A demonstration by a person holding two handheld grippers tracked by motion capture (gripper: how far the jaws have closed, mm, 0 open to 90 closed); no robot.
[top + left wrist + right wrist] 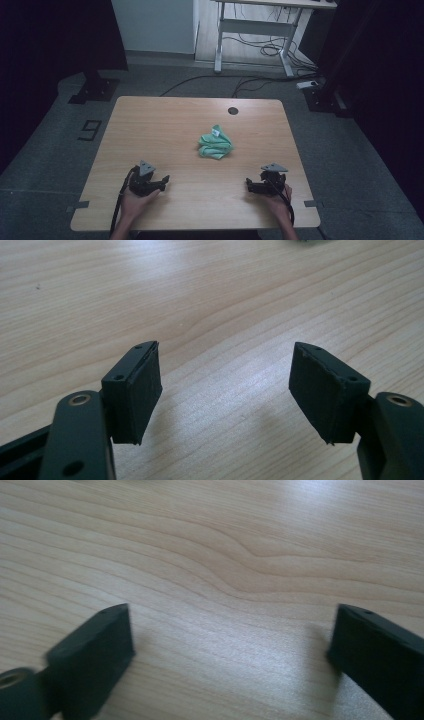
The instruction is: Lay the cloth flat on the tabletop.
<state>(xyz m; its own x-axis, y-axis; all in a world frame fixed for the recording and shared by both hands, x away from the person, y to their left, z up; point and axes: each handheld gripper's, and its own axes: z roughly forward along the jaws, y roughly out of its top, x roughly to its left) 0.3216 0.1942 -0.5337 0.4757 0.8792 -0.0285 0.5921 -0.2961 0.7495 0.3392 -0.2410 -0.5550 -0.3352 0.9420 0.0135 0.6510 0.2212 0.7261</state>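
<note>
High view: your left gripper [162,181] and right gripper [251,186] rest low, jaws apart, empty. Green cloth [215,144] lies bunched ahead, between both, seemingly about equally near each; its long axis is unclear from here.

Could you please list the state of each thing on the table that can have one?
green cloth: crumpled in a heap at mid-table, white tag up, untouched.
left gripper: open, nothing between its jaws, held just over bare wood.
right gripper: open, nothing between its jaws, low over bare wood.
</note>
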